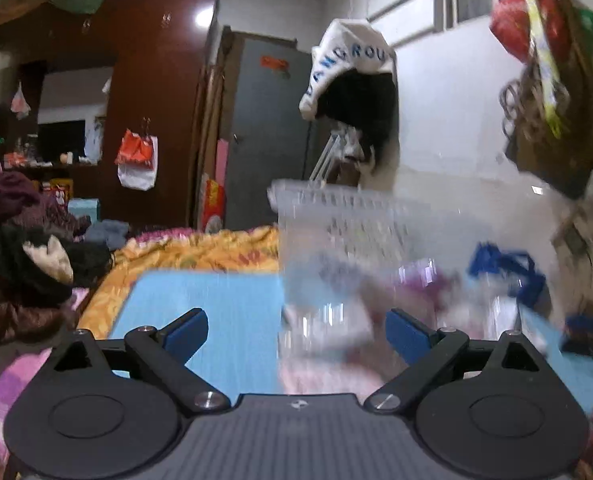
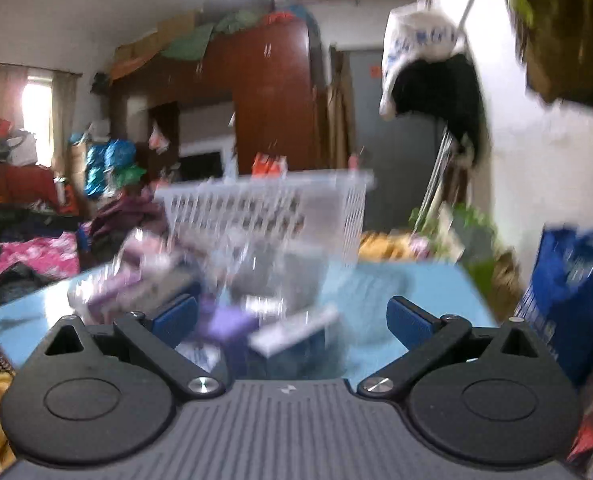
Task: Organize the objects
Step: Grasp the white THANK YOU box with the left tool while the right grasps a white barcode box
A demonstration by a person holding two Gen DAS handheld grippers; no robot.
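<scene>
Both grippers, left gripper [image 1: 296, 330] and right gripper [image 2: 292, 318], stand wide and empty, nearing the white slatted basket [image 2: 264, 200] on the blue table [image 1: 200, 300]. Blurred small boxes [image 2: 224, 324] lie before it. Next, I judge: pick one box, close on it.

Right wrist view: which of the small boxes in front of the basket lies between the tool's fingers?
The purple box, lowest in that view, between the right tool's open fingers; the blurred pinkish boxes lie further left, outside them.
</scene>
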